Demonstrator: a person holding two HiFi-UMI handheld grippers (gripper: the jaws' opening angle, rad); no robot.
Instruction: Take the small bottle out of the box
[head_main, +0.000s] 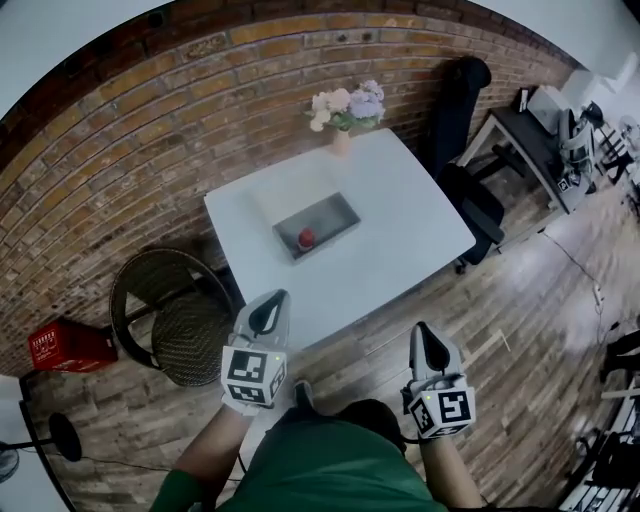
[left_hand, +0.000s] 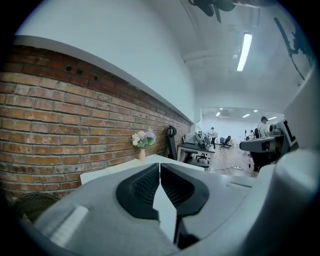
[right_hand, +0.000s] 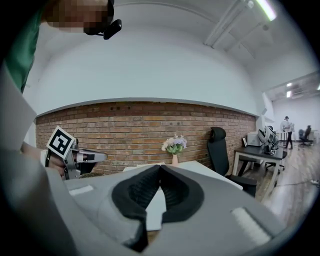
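Observation:
A shallow grey box (head_main: 318, 226) lies in the middle of the white table (head_main: 400, 230). Inside it, at its near left end, stands a small bottle with a red top (head_main: 306, 238). My left gripper (head_main: 279, 296) is shut with nothing in it, held over the table's near edge, well short of the box. My right gripper (head_main: 421, 329) is also shut and empty, over the wooden floor in front of the table. In the left gripper view the tips (left_hand: 159, 165) meet, as do the tips (right_hand: 160, 167) in the right gripper view. The box is hidden in both gripper views.
A vase of flowers (head_main: 345, 111) stands at the table's far edge by the brick wall. A round wicker chair (head_main: 172, 315) sits left of the table, a red case (head_main: 68, 346) beyond it. A black office chair (head_main: 475, 205) and a desk (head_main: 530, 135) stand to the right.

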